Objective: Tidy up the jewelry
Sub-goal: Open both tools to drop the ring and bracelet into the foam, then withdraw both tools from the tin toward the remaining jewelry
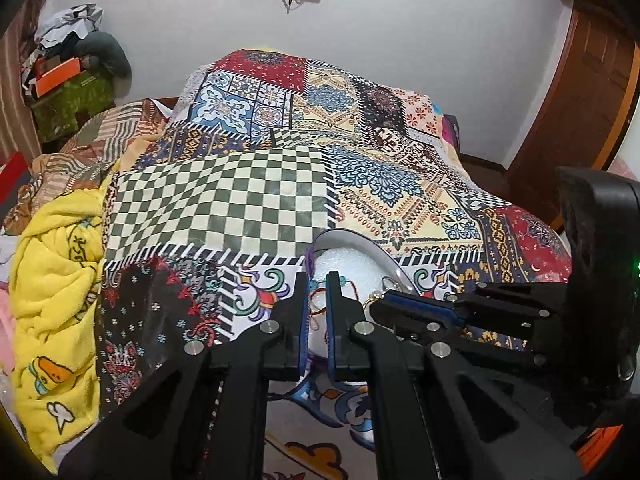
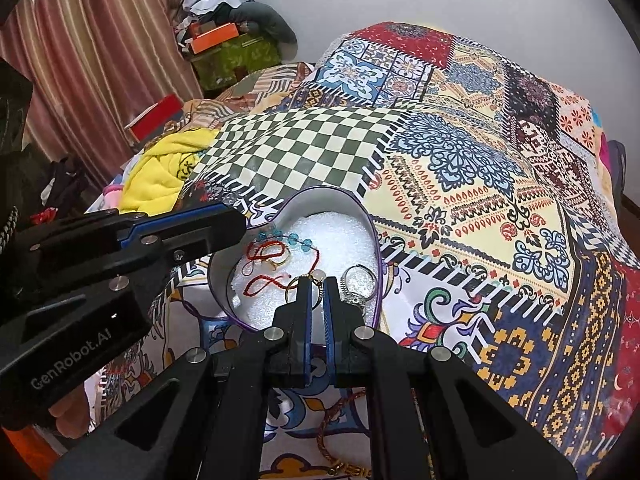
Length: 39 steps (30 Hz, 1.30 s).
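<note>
On your left, the left gripper hangs pressed together at the heart-shaped box's rim; red cords lie centre, the silver ring rightward; your right gripper, nearer, pinches a gold piece over the foam.

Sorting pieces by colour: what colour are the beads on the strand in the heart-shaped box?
Light blue, translucent beads, clearest in the right wrist view.
</note>
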Motion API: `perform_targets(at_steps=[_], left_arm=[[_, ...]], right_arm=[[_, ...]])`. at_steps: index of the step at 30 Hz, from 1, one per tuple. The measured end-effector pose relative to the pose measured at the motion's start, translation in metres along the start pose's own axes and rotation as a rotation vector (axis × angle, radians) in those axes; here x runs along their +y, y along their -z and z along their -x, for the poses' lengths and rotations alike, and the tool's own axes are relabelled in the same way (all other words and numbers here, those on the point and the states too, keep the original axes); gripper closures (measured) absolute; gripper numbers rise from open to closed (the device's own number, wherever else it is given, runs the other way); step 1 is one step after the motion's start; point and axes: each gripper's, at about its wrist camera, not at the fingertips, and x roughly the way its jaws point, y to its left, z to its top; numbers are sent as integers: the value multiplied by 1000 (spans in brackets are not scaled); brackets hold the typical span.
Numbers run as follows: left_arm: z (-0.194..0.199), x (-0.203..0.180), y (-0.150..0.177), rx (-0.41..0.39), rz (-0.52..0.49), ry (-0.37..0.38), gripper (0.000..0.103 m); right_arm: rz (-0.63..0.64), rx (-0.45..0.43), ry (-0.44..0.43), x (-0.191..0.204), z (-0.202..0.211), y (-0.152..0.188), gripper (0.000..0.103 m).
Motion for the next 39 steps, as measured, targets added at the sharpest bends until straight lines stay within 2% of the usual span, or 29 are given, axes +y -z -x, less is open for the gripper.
perform_targets(at_steps=[4,9,23,27,29,31,33,39], left_arm=[[4,2,1,-5,-4,-21,93],[9,2,4,-8,-7,-40,77],[40,-11,2,-48,-43,-61,76],[51,-22,5,-64,-67,-67,66],[56,-28,7,-68,-77,-67,62],[61,-33,9,-71,-87,-70,58],[66,-40,12,-77,-100,-74,54],[76,-60,21,-75,-139,-62,50]], right_arm=[[9,7,0,4,-1,0,98],[-2,18,-8,3,0,1,97],[-14,-63,21,1,49,2,96],[-22,-90,46,-2,69,5,96],[-31,-96,53,-4,76,8,89],[-43,-111,72,-8,85,13,68],[-53,-129,92,-12,94,17,61],[-98,-162,135,-27,120,29,60]])
